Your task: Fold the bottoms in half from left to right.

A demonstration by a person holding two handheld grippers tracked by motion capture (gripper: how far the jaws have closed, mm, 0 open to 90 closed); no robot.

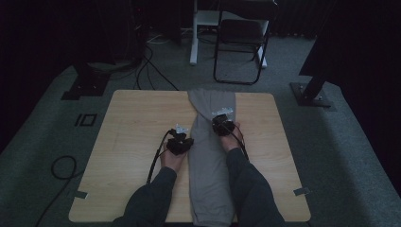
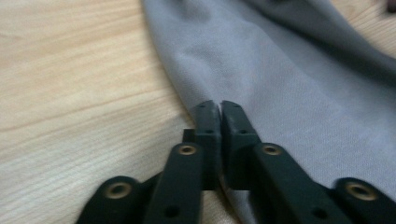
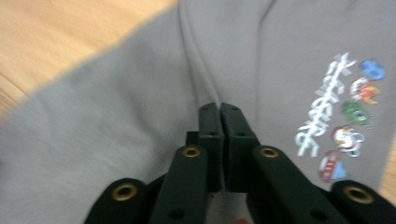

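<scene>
Grey garment (image 1: 208, 142) (folded lengthwise) lies under both closed fingers (image 2: 205, 114).

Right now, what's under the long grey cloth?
The pale wooden table lies under the long grey cloth, showing bare on both sides. The strip of tabletop beneath the fabric is covered, so anything lying there cannot be seen.

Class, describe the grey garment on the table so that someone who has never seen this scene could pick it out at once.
Start at the light wooden table. Down its middle, from the far edge to the near edge, lies a long folded grey garment, between the left gripper and the right gripper. It is the one soft cloth thing there, and it bears a small printed logo of white lettering beside colourful figures.
</scene>
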